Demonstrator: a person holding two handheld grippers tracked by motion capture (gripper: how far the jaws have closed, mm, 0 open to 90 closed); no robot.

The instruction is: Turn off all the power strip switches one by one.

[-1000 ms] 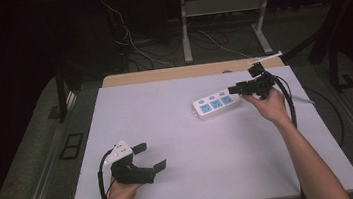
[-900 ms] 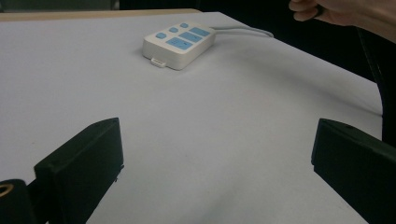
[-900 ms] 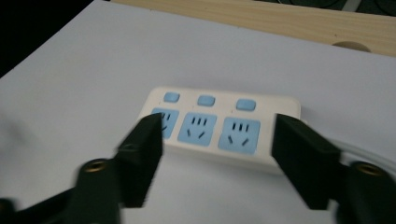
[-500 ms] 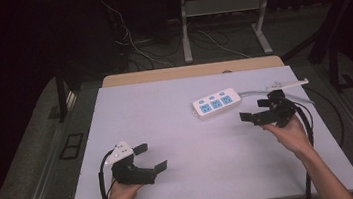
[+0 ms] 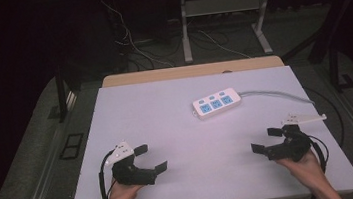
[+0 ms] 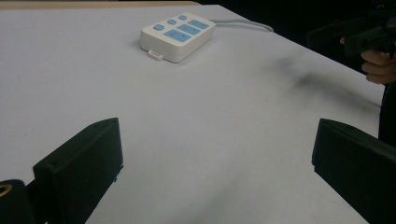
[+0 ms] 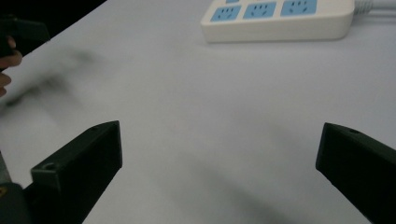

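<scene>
My two claws rest low on the white desk [image 5: 175, 104], left claw [image 5: 147, 159] and right claw [image 5: 264, 140] both spread wide and empty; the power strip [image 5: 216, 103] lies apart between them, its switch probably off.

White table with clutter on the dark floor behind it.
The white table [image 5: 188, 128] spreads beneath and ahead of both pairs of jaws; past its far wooden edge [image 5: 191, 71], well beyond the jaws, loose cables [image 5: 133, 49] lie beside a metal stand [image 5: 185, 33].
</scene>
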